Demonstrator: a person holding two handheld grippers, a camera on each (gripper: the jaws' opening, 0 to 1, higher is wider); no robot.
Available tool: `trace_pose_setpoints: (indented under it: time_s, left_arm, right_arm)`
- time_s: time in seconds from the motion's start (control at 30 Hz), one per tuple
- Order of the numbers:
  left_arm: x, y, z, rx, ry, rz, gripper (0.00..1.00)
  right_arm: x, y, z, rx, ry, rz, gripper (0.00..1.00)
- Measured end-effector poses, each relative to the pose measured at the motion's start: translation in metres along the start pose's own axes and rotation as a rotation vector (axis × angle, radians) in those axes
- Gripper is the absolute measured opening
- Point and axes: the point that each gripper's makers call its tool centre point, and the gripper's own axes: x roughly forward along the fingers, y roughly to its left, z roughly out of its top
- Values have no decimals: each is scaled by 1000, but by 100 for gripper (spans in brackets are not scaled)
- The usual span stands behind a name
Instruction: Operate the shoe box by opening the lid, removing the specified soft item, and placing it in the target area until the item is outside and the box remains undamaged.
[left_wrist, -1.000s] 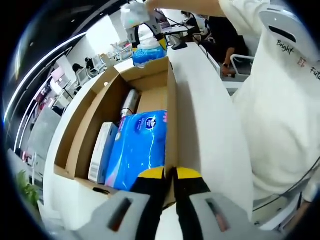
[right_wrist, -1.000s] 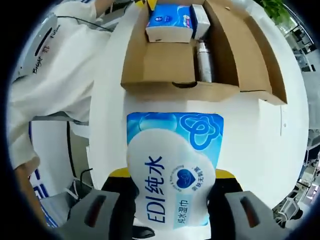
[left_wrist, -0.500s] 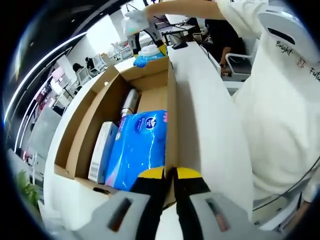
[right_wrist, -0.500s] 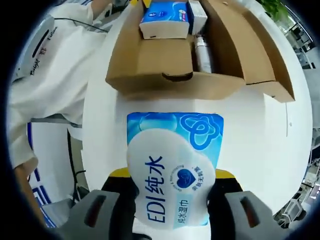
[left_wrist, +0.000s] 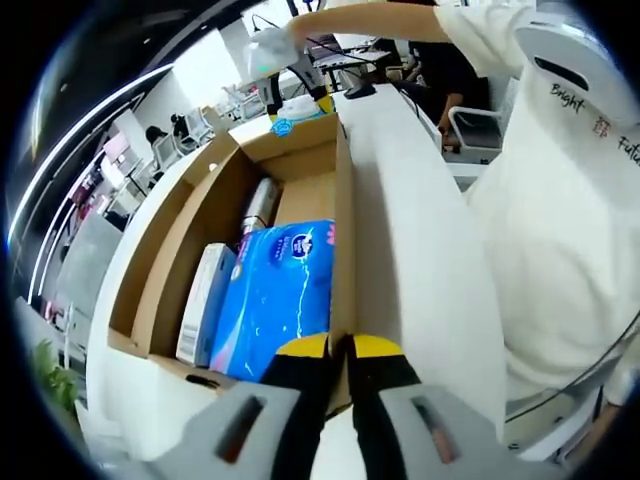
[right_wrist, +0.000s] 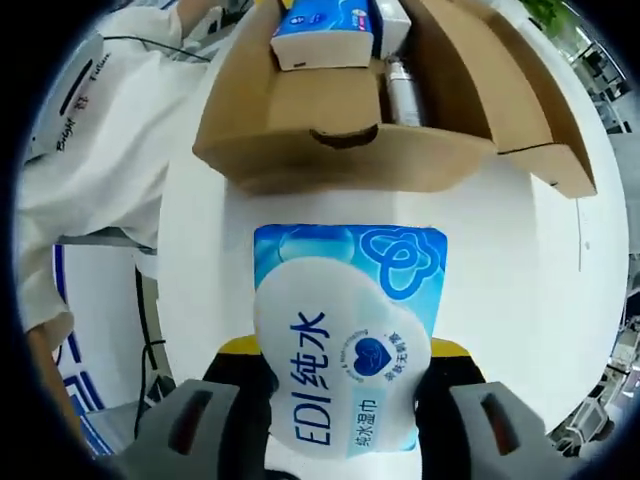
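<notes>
While the brown cardboard shoe box (left_wrist: 250, 230) is sitting open on the white tabletop (left_wrist: 410, 270), the scene is reading as follows, left to right.

Left claw (left_wrist: 338, 352): its yellow-tipped jaws are pressing together on the near right wall of the box, apparently bracing it, just as they were a second ago.

Box contents: a white slim carton (left_wrist: 205, 300), a blue plastic tissue pack (left_wrist: 275, 290) and a silver metal bottle (left_wrist: 260, 205) are lying side by side on the box floor.

Right claw (right_wrist: 345, 375): it is gripping the blue-and-white soft wet-wipe pack (right_wrist: 345, 330), the jaws clamping its lower sides.

Change: in the left gripper view the pack (left_wrist: 295, 105) is sinking lower beyond the far wall than a second ago; in the right gripper view the box is sliding up the frame.

Meaning: the pack is already outside the box and seems to be nearing the tabletop; release is probably what is remaining, and the box is looking undamaged.
</notes>
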Motion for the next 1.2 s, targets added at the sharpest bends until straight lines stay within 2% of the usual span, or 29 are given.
trace_pose_setpoints:
  time_s: [0.3,0.87,0.97,1.07,1.2]
  left_arm:
    - [1,0,0,-3,0,1,6]
    - [1,0,1,-3,-3,2,6]
    - [1,0,1,-5,-2,0,6]
    - [1,0,1,-2,-3,1,6]
    - [1,0,1,1,-4,6,6]
  right_arm:
    - [9,0,-4,20,7,21,56]
    - [16,-4,-5,5,-6,22,57]
    - [18,-5,-5,-20,-7,21,58]
    - [21,-8,-11,-35,32,12,59]
    - [19,-8,-11,-18,34,-2,59]
